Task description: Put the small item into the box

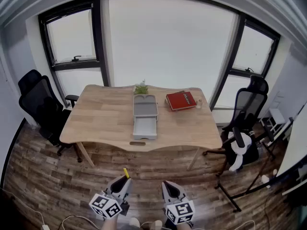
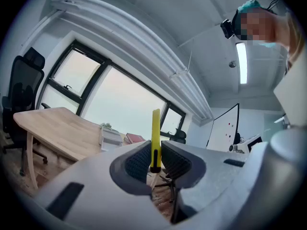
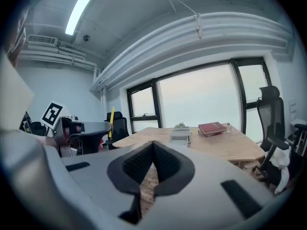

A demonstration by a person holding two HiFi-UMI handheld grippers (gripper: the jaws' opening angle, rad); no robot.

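Box [image 1: 145, 118] beside red book [image 1: 181, 100], plant [image 1: 141, 87] behind

Wooden table [image 1: 105, 121] well ahead of the left gripper [image 1: 125, 180]. Red book [image 1: 181, 100] lies ahead-right on it, plant [image 1: 141, 88] at its far edge. Black chair [image 1: 41, 104] stands ahead-left.

Head view high, looking steeply down at distant table [image 1: 105, 119], both gripper views low, facing that table

On table [image 1: 100, 121], centre: box [image 1: 145, 110]. At box's 12 o'clock, plant [image 1: 141, 88]; at 2 o'clock, book [image 1: 181, 100]. At table's 9 o'clock, chair [image 1: 41, 104].
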